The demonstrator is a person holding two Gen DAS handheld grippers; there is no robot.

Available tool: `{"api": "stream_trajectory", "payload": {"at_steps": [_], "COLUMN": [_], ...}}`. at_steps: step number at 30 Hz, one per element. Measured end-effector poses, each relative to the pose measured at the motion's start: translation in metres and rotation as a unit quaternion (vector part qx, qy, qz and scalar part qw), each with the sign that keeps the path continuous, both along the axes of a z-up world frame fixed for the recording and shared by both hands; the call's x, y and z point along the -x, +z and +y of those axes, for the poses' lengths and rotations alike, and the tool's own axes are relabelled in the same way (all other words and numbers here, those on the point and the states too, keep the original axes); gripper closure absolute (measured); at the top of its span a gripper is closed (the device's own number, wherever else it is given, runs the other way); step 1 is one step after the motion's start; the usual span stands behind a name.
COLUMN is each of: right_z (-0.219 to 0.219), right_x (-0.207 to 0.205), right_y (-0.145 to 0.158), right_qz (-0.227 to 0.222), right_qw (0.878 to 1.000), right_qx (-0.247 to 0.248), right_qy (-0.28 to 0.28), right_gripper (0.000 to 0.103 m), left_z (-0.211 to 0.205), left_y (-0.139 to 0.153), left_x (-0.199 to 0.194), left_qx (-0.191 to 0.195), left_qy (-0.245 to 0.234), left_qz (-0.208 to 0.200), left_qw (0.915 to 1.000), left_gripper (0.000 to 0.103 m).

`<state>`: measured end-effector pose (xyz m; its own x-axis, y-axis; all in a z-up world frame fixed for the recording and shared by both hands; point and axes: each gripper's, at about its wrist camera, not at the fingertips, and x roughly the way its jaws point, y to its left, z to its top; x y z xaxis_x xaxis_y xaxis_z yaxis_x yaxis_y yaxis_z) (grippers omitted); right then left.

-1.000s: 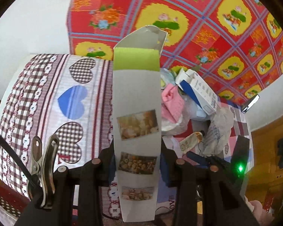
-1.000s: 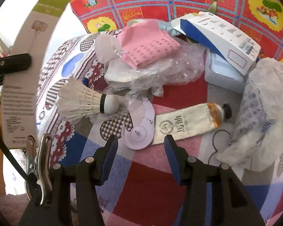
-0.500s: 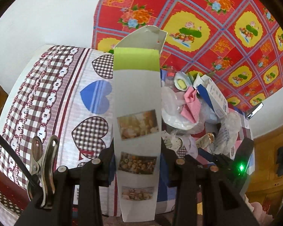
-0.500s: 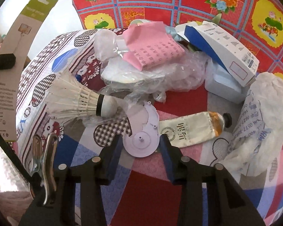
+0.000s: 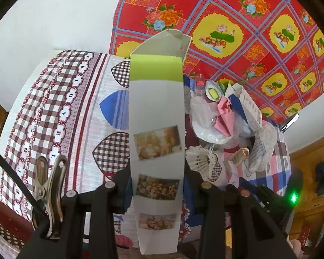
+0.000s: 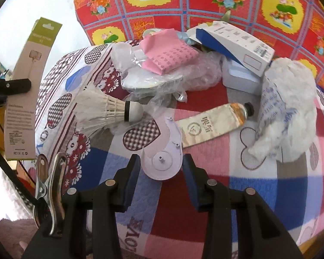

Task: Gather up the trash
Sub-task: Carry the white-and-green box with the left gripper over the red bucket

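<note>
Left gripper (image 5: 157,185): clamped on a long white carton (image 5: 156,142) with a green band and food photos – held upright, above the quilted bed cover (image 5: 60,116).
Right gripper (image 6: 161,172): narrowed around the round end of a pale lilac plastic piece (image 6: 162,153) – pads just beside its edges; whether they press on it I cannot tell.
Trash pile: a shuttlecock (image 6: 105,110), a squeezed tube (image 6: 213,122), a pink leaflet (image 6: 168,54), clear plastic wrap (image 6: 196,73), a blue-and-white box (image 6: 233,45), a crumpled white bag (image 6: 285,108) – all on the bed cover beyond the right gripper.
Backdrop: red floral cloth (image 6: 183,2).
</note>
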<state>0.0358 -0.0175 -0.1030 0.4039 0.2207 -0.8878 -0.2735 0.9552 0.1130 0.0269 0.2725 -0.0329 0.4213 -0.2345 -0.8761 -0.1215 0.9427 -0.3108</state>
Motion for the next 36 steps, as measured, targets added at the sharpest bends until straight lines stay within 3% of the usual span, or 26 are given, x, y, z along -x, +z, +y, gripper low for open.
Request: {"api": "stream_trajectory", "payload": {"at_steps": [9, 27, 36], "right_z": [-0.003, 0.011, 0.038], "right_x": [0.02, 0.055, 0.066], "right_y": [0.019, 0.057, 0.068], "right_qz": [-0.003, -0.034, -0.043], "right_qw": [0.999, 0.997, 0.993], "right_qx": [-0.035, -0.061, -0.08], "right_qy": [-0.015, 0.036, 0.076], "right_gripper": [0.062, 0.062, 0.062], "left_z": [0.006, 0.011, 0.026], "left_y": [0.001, 0.027, 0.034], "left_x": [0.014, 0.079, 0.115], "left_qx": [-0.011, -0.029, -0.063], "left_qy": [-0.004, 0.045, 0.083], "left_qz": [-0.004, -0.027, -0.034], "left_qw": [0.9999, 0.9982, 0.994], "left_gripper": [0.064, 0.064, 0.064]}}
